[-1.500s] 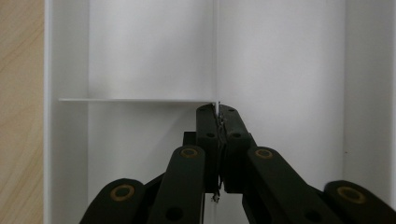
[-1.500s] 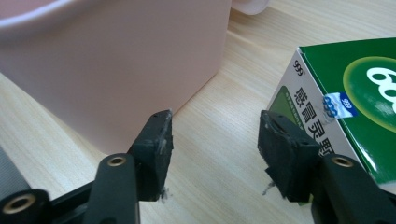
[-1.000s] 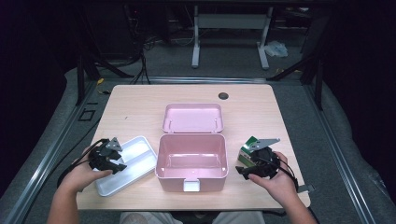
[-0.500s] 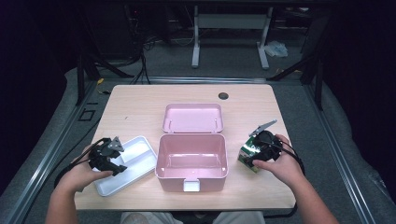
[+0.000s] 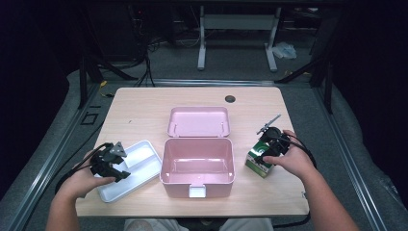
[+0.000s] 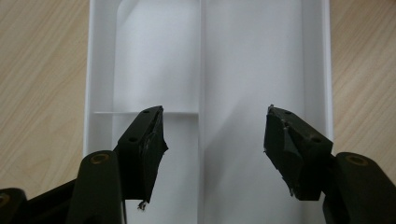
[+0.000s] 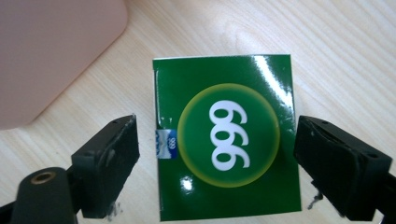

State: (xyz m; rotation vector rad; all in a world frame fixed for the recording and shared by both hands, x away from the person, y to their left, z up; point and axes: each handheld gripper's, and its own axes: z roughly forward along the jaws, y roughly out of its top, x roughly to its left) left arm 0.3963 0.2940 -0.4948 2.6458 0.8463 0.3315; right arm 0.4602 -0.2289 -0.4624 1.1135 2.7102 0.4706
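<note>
green box [image 7: 226, 137] now under widened right gripper [image 7: 217, 156] jaws.

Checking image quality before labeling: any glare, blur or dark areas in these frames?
High view: table evenly lit, surroundings nearly black, picture soft. Left gripper view: white tray bright, nearly washed out, with soft shadows; jaws sharp. Right gripper view: glare streaks on the glossy green box; the pink box corner is blurred.

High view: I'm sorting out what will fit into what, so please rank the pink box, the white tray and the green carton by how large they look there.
1. pink box, with its open lid
2. white tray, partly covered by the left gripper
3. green carton, clearly smallest
</note>
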